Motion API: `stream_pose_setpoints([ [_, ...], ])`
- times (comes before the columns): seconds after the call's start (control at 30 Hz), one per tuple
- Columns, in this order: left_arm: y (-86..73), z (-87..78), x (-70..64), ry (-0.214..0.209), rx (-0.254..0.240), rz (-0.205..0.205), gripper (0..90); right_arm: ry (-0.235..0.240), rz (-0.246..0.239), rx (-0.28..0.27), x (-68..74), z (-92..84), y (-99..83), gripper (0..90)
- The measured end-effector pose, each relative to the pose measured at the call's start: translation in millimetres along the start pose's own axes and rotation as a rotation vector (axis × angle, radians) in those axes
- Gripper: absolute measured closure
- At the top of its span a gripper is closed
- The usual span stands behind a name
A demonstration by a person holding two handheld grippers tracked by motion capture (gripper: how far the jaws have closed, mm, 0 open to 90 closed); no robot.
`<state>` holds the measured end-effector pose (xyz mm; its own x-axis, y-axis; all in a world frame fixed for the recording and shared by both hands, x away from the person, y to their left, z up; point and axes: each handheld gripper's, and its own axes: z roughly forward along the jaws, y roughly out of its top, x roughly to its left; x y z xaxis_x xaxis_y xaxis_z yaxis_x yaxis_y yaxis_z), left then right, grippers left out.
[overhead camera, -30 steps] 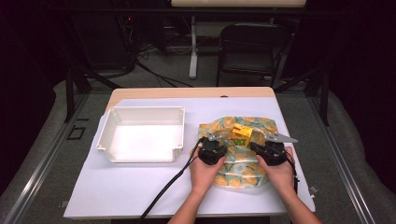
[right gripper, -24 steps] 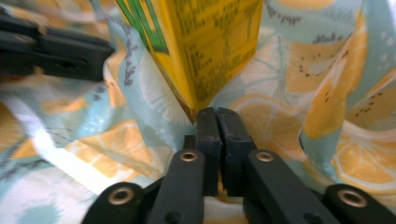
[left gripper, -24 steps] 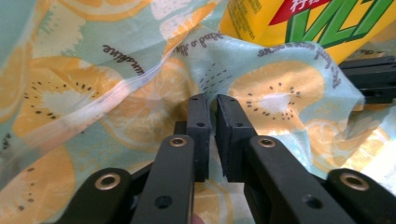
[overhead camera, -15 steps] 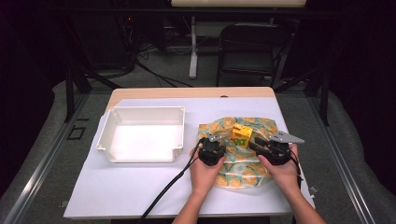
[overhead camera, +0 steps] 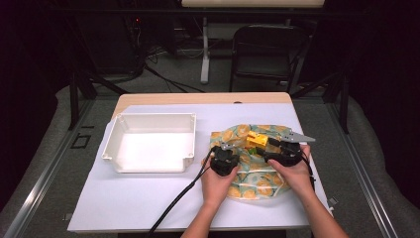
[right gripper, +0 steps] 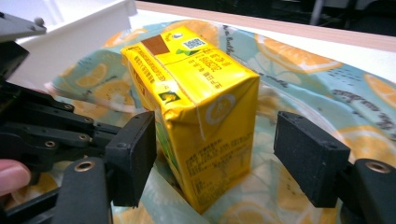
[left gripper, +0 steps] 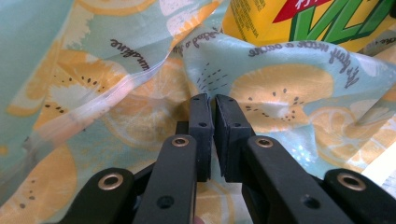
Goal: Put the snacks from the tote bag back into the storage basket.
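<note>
A lemon-print bag (overhead camera: pixel 257 174) lies on the white table cover, with a yellow drink carton (overhead camera: pixel 257 139) standing upright at its mouth. My left gripper (overhead camera: pixel 226 148) is shut on a fold of the bag's fabric (left gripper: pixel 280 88), its pads (left gripper: pixel 201 116) pinching the cloth just below the carton (left gripper: pixel 299 21). My right gripper (overhead camera: pixel 266 146) reaches in from the right. Its jaws have just been opening and now stand on either side of the carton (right gripper: pixel 201 107). The right pad (right gripper: pixel 306 144) is well clear of it and the left pad sits close beside it. My right gripper (right gripper: pixel 217 140) is open.
A white tray (overhead camera: pixel 153 117) with nothing in it stands left of the bag, its wall (right gripper: pixel 74 37) near the carton. My left gripper's body (right gripper: pixel 32 121) sits close to the carton's left. A black cable (overhead camera: pixel 178 198) trails toward the front edge.
The right gripper's jaws have opened off the carton and the right hand has shifted slightly. The carton stays upright at the bag's mouth. The left gripper has not moved.
</note>
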<state>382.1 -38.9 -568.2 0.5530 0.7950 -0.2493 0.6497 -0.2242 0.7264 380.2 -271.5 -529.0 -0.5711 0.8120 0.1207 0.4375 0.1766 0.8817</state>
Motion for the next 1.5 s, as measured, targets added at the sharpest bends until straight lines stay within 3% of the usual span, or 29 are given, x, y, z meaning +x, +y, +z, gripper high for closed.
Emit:
stream_pose_setpoints([
  [0.07, -0.1, -0.1, 0.0, 0.001, 0.000, 0.002, 85.6, 0.023, -0.006, -0.002, -1.2, 3.4, -1.1, 30.7],
  [0.17, -0.1, -0.1, 0.0, 0.001, 0.000, 0.002, 85.6, 0.035, -0.055, 0.023, 0.0, 7.0, 1.8, 29.6],
  [0.27, -0.1, -0.1, 0.1, 0.000, 0.000, 0.002, 85.6, 0.054, -0.059, -0.003, 0.9, 7.7, 7.0, 30.4],
  [0.4, 0.0, -0.1, -0.1, 0.000, 0.001, 0.005, 85.6, 0.059, -0.071, 0.026, -2.7, 15.1, 7.8, 29.2],
  [0.6, -0.1, 0.0, -0.2, -0.006, 0.002, 0.005, 85.5, 0.103, -0.084, 0.020, -3.8, 25.2, 6.0, 28.1],
  [0.67, -0.1, 0.0, -0.2, -0.007, 0.002, 0.005, 85.5, 0.093, -0.095, 0.003, -3.8, 26.0, 7.7, 25.0],
  [0.77, -0.1, 0.1, -0.1, -0.010, 0.002, 0.005, 85.5, 0.113, -0.118, -0.021, -2.5, 26.2, 8.8, 30.1],
  [0.97, 0.1, -0.1, -0.2, -0.014, 0.007, 0.007, 85.5, 0.145, -0.114, -0.027, -5.2, 27.2, 6.4, 35.2],
  [1.1, -0.1, 0.2, -0.2, -0.016, 0.003, 0.006, 85.6, 0.173, -0.106, -0.032, -8.2, 22.7, 5.7, 48.2],
  [1.33, 0.1, -0.5, -0.5, -0.018, 0.010, 0.012, 85.5, 0.101, -0.193, 0.005, 6.3, 11.4, 9.8, 51.6],
  [1.5, 0.0, -0.9, -0.5, -0.017, 0.007, 0.014, 84.1, 0.082, -0.142, -0.043, 9.1, -2.2, 18.4, 51.8],
])
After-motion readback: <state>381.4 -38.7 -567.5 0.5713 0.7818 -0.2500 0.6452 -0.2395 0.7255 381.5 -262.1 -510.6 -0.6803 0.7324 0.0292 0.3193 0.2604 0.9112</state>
